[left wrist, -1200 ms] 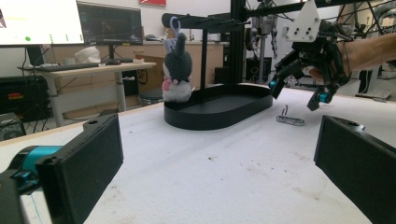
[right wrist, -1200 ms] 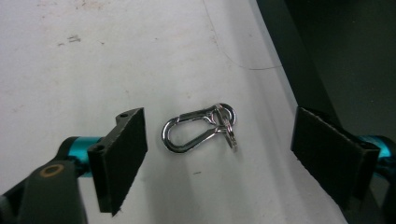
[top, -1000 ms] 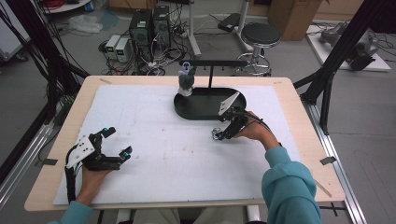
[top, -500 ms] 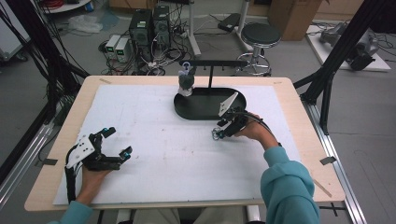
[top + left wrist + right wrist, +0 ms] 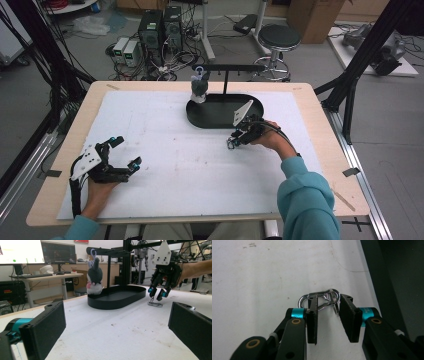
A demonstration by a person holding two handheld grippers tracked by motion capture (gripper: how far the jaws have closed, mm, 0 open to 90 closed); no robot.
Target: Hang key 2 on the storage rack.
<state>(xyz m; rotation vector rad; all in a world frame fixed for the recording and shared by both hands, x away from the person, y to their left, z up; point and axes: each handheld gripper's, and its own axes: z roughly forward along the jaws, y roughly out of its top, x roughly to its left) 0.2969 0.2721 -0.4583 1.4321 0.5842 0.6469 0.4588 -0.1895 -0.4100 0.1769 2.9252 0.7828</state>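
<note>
We judge the step to be picking up the small silver metal clip [image 5: 320, 300], which lies on the white table cover [image 5: 165, 130] just near of the black oval tray [image 5: 210, 114]. Our right gripper [image 5: 327, 315] straddles it, jaws apart; next they must close squarely. The left gripper [image 5: 119, 161] rests wide apart at the near left. Its view shows the grey plush toy [image 5: 94, 277] standing in the tray.

Lab — computer towers [image 5: 159, 27], monitors [image 5: 58, 252]

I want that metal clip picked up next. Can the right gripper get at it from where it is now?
Probably yes. The right gripper sits just over the metal clip on the white mat, jaws open on either side of it, and nothing lies between them.
</note>
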